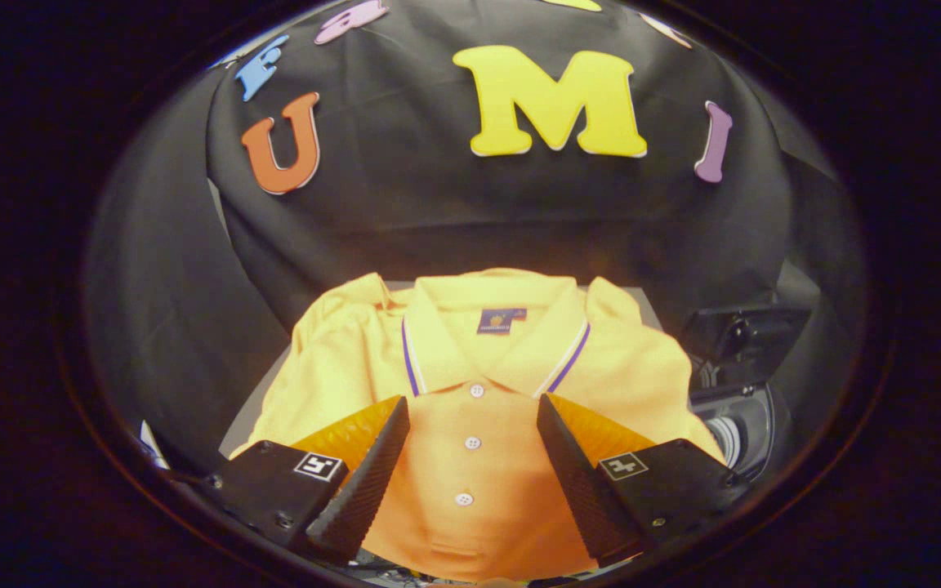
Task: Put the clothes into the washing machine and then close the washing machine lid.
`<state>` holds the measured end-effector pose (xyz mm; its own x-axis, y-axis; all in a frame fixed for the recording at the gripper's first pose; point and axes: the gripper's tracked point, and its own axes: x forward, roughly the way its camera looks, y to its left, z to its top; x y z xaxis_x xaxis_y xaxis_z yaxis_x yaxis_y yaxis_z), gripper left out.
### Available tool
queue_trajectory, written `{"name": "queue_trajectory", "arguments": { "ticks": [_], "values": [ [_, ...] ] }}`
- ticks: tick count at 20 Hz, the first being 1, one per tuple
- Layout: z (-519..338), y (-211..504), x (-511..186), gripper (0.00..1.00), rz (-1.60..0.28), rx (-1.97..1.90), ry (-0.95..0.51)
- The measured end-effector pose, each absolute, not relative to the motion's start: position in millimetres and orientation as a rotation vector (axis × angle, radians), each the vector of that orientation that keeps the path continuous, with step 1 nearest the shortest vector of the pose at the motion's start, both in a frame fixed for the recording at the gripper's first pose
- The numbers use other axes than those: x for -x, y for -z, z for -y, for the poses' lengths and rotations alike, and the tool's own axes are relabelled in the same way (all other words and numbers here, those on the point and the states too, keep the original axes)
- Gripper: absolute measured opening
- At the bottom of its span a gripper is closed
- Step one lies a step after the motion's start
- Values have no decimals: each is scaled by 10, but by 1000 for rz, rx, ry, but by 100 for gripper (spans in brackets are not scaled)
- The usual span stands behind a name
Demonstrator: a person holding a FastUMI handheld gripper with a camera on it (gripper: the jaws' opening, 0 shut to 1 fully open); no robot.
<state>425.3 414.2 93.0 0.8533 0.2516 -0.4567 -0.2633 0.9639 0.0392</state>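
A yellow-orange polo shirt point(470, 367) lies spread flat on a grey surface, collar away from me, its button placket running between my fingers. My gripper point(472, 407) hovers over the shirt's chest, open, one finger point(372, 465) on each side of the placket, nothing pressed between them. To the right of the shirt stands the washing machine point(736, 408), dark, with its lid point(744, 331) raised and a round opening below it.
The grey table top point(262, 400) shows at the shirt's left edge and behind the collar. Black cloth wall rises close behind the table. The washing machine sits close to the shirt's right sleeve.
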Motion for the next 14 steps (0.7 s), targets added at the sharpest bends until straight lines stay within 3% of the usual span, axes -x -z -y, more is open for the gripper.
{"name": "queue_trajectory", "arguments": {
  "ticks": [14],
  "values": [
    [-4164, -834, -4273, 99, -519, 109, -198]
  ]
}}
